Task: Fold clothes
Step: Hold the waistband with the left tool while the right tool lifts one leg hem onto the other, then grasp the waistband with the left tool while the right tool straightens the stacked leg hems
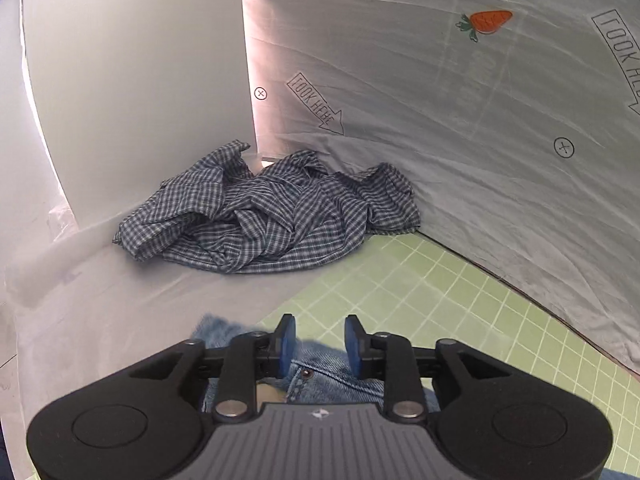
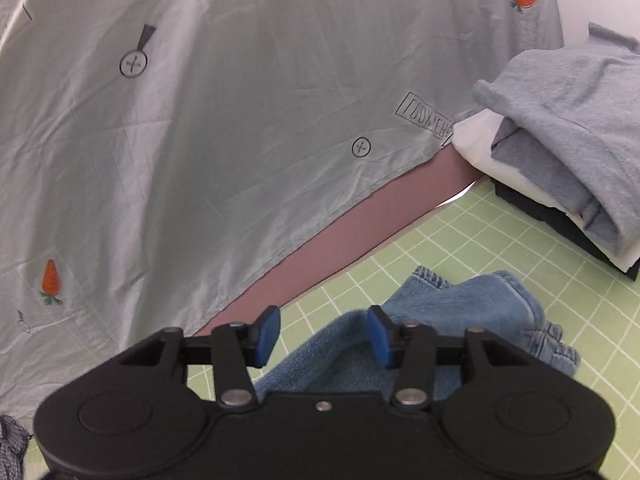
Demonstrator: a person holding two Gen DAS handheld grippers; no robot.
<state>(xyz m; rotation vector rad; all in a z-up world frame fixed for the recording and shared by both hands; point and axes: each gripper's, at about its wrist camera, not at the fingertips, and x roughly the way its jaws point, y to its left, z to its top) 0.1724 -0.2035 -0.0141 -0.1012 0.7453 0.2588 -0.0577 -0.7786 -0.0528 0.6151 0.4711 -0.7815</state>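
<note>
Hovering just over the faded blue denim jeans [image 1: 320, 376], the left gripper [image 1: 320, 344] has its blue-padded jaws parted to a moderate gap with nothing between them; the waistband with its copper rivet lies directly under and behind the pads, on the pale green grid-printed mat [image 1: 460, 320]. In its own view the right gripper [image 2: 323, 336] is spread wider, also empty, and poised above the jeans [image 2: 460, 312], whose bunched leg and frayed hem trail ahead of it and to its right.

The main risk, as I judge it, is a shallow bite. Denim is thick and stiff at the waistband, so pads closing on a single layer or on the seam edge could slide off when lifted, and the garment would drop in a worse heap. Pinching both layers of the doubled leg under the right gripper could drag the whole bundle instead of opening it. Uneven lifting by the two grippers would twist the legs.

Well ahead of the left gripper, against the white panel, lies a crumpled blue-and-white checked shirt [image 1: 272, 212], not yet folded. Far ahead and to the right of the right gripper sits a stack of folded clothes [image 2: 568, 132], a grey knit on top of white and dark pieces; a wide swing could knock it askew.

No box, basket or other container shows in either view; the clothes rest on the mat and the carrot-printed grey sheet [image 2: 200, 140]
</note>
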